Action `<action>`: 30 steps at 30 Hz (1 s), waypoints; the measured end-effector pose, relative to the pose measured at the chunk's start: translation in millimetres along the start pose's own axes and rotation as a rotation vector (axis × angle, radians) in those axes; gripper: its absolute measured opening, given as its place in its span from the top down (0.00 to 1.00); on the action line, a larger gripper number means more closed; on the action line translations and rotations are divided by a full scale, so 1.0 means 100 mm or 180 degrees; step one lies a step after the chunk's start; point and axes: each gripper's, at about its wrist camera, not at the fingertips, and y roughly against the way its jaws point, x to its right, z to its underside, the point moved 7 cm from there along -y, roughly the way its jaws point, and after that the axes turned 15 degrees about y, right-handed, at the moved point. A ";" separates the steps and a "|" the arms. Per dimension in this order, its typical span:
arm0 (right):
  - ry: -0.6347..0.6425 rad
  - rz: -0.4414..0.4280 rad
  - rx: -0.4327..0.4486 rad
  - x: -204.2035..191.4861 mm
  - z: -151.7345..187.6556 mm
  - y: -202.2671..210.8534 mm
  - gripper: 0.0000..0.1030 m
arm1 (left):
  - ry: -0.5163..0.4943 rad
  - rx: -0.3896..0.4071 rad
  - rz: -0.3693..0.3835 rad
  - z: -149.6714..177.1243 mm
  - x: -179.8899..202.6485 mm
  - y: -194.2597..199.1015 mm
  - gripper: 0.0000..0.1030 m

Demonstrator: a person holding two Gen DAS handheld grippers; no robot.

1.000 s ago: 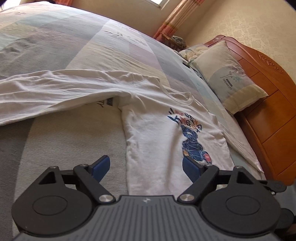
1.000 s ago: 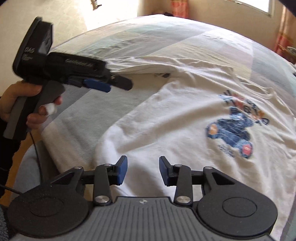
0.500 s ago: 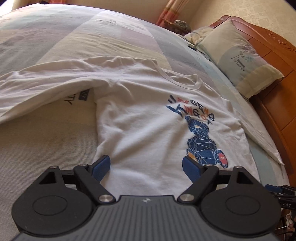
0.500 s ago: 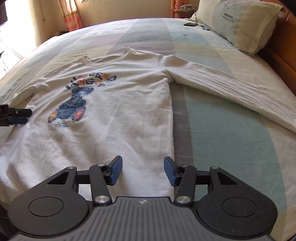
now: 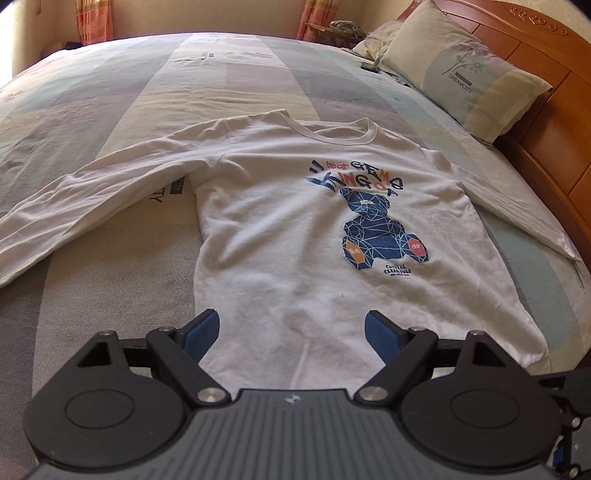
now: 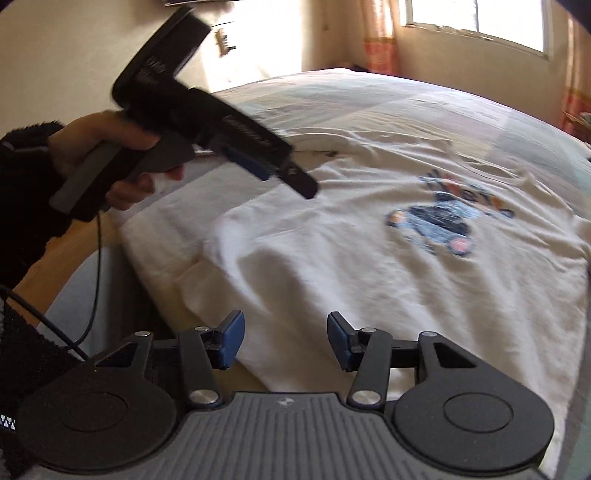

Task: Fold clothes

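A white long-sleeved bear-print shirt [image 5: 295, 236] lies flat on the patchwork bedspread [image 5: 229, 74], with the left gripper [image 5: 291, 332] and right gripper [image 6: 286, 339] both released above its hem.

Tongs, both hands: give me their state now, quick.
Left tongs: open, holding nothing, above the shirt.
Right tongs: open, holding nothing, over the shirt's edge.

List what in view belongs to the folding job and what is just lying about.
Job:
- white shirt, spread flat on the bed
- left gripper, open, empty
- right gripper, open, empty

Lying about:
- pillow
- headboard
- curtains
- window
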 end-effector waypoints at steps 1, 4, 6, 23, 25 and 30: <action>0.0157 -0.0120 0.0009 -0.14 -0.07 -0.10 0.46 | 0.0030 0.0020 0.0005 0.01 -0.02 0.05 0.16; 0.0541 -0.0301 -0.0004 -0.44 -0.23 -0.38 0.46 | 0.0109 0.0073 0.0023 0.06 -0.09 0.18 0.16; 0.0754 -0.0324 -0.0046 -0.57 -0.31 -0.56 0.46 | 0.0132 0.0113 0.0029 0.09 -0.13 0.27 0.16; 0.0973 0.0192 -0.0183 -0.43 -0.45 -0.89 0.69 | 0.0200 0.0263 0.0174 0.16 -0.32 0.55 0.15; 0.0916 0.0223 -0.0193 -0.41 -0.47 -0.88 0.88 | 0.0218 0.0296 0.0178 0.15 -0.34 0.59 0.15; 0.0400 -0.0149 -0.0032 -0.38 -0.56 -0.75 0.89 | 0.0244 0.0378 0.0182 0.11 -0.39 0.70 0.15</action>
